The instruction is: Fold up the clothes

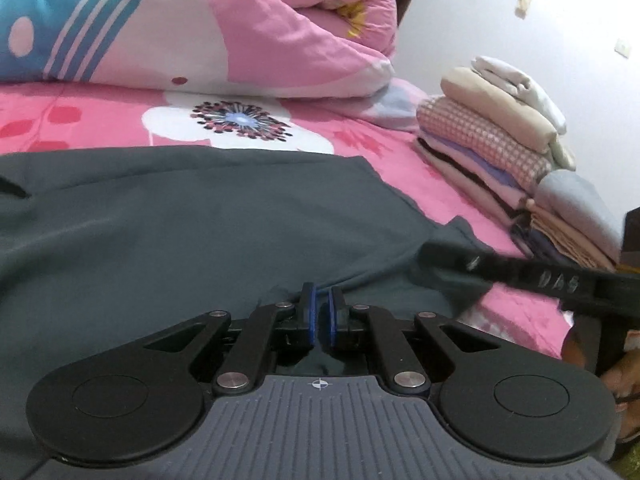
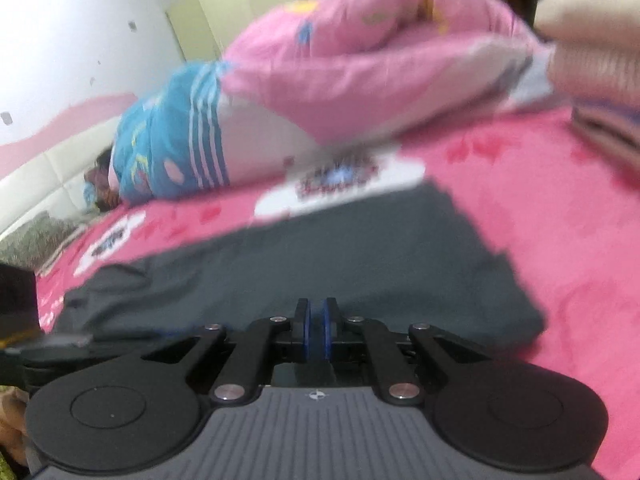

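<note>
In the left wrist view, the left gripper point(image 1: 321, 312) sat low at the near edge of a dark grey garment point(image 1: 180, 216) spread flat on the bed sheet point(image 1: 80, 116), its blue pads drawn almost together with only a thin slit between them. Grey cloth showed beneath the fingers, but whether a hem was pinched in that slit could not be told. The right gripper point(image 1: 520, 276) reached in from the right as a black blurred bar over the garment's corner. Behind lay a rolled pink and blue quilt point(image 1: 224, 28), and at the right a stack of folded clothes point(image 1: 492, 148) stood against the white wall point(image 1: 520, 8).

In the right wrist view, heavily blurred, the right gripper point(image 2: 317, 328) likewise showed its pads nearly closed over the garment point(image 2: 320, 256), with no certain hold visible. The quilt point(image 2: 340, 72) and a padded cream headboard point(image 2: 48, 172) filled the far side, with the room's pale wall point(image 2: 72, 24) beyond.

The risk from here was judged to be a weak or one-sided pinch: if either claw held only a sliver of the thin fabric, a lift could let the edge slip and the fold skew. The soft mattress could also give under pressure, rucking the printed sheet up with the garment.
</note>
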Available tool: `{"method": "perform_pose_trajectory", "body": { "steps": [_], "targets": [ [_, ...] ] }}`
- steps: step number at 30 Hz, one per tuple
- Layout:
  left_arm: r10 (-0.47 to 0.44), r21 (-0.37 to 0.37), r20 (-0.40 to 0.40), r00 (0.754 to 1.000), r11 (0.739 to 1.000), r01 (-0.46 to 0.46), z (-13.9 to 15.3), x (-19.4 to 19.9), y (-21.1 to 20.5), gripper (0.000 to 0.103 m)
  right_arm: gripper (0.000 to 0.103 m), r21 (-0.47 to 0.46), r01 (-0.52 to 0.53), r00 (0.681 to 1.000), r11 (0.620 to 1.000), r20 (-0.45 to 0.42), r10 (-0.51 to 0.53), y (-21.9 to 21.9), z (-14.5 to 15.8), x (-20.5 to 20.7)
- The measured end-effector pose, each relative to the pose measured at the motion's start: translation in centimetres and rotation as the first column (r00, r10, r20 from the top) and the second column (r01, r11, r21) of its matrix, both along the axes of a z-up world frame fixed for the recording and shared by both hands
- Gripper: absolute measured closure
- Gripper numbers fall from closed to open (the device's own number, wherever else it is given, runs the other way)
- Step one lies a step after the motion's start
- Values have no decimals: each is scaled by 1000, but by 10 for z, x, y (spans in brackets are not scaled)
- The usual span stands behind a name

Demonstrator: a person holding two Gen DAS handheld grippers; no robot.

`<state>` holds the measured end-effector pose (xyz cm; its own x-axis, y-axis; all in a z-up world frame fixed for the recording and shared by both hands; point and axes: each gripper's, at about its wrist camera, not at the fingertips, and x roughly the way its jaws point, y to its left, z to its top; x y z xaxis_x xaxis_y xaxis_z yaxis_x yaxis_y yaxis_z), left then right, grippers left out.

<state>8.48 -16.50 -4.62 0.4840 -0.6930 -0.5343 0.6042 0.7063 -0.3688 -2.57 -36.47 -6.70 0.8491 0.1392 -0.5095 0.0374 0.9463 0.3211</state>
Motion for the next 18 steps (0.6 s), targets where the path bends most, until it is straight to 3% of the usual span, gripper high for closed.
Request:
{"method": "perform_pose_trajectory", "body": {
  "steps": [3,7,9,14,18],
  "targets": [
    [51,5,-43,998,999,-51,-8,9,-1,97,96,12,76,996,997,-45,-76,-18,-10,8],
    [82,28,-101,991,996,-80,-5,14,-2,96,97,138,147,989,979,-43,-143,-43,-19,4],
    [89,55,-109,990,995,-84,-3,13,-4,96,97,142,173,985,975,-22,-172,-48,-16,-1],
    [95,146,-94,991,986,-80,5,12,-16,95,102,217,252,968,943,-68,-243,-69,-28,-1],
    [91,227,-55,994,971,-76,9,8,-27,95,99,109,277,960,955,6,-279,-52,-8,-12]
  ]
}}
